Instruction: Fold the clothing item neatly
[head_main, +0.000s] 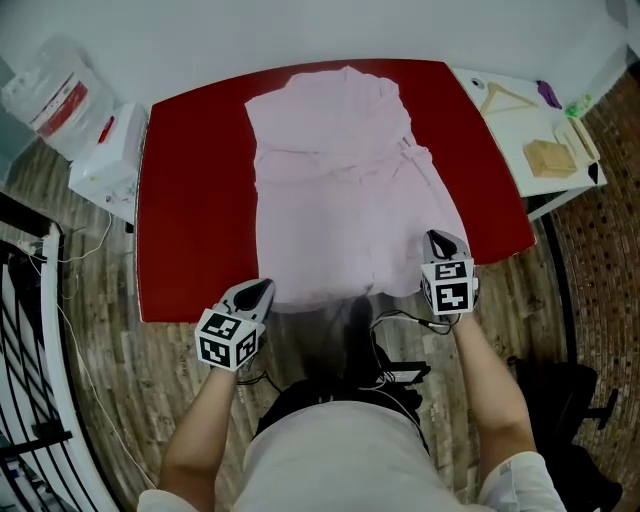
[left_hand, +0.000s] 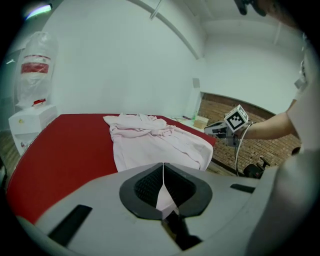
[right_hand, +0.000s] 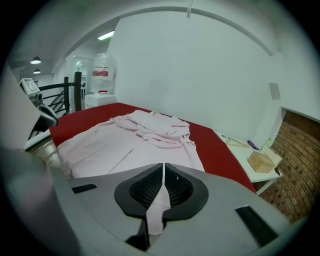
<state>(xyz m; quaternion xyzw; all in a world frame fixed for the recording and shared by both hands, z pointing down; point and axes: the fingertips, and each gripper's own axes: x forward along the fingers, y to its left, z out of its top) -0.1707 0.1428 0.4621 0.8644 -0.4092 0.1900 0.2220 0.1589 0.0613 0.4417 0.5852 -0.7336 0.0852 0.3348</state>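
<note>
- A pink garment (head_main: 340, 190) lay spread along the middle of the red desk (head_main: 190, 200), its collar end bunched towards the far edge and its hem reaching the near edge.
- The left tool (head_main: 257, 291) sat at the near edge by the hem's left corner. In the left gripper view its jaws were pressed together on a thin fold of the pink cloth (left_hand: 163, 192).
- The right tool (head_main: 443, 243) was at the hem's right corner, close to the desk's near right corner. Its jaws were likewise closed tight, with a strip of the same cloth pinched between them (right_hand: 161, 197).
- Between the two tools the hem drooped a little over the near edge.
- A white side table (head_main: 505, 140) stood just beside the desk's right edge, carrying a wooden hanger (head_main: 505, 97) and a wooden block (head_main: 550, 157).
- A white stand (head_main: 108, 160) stood off the far left corner.
</note>
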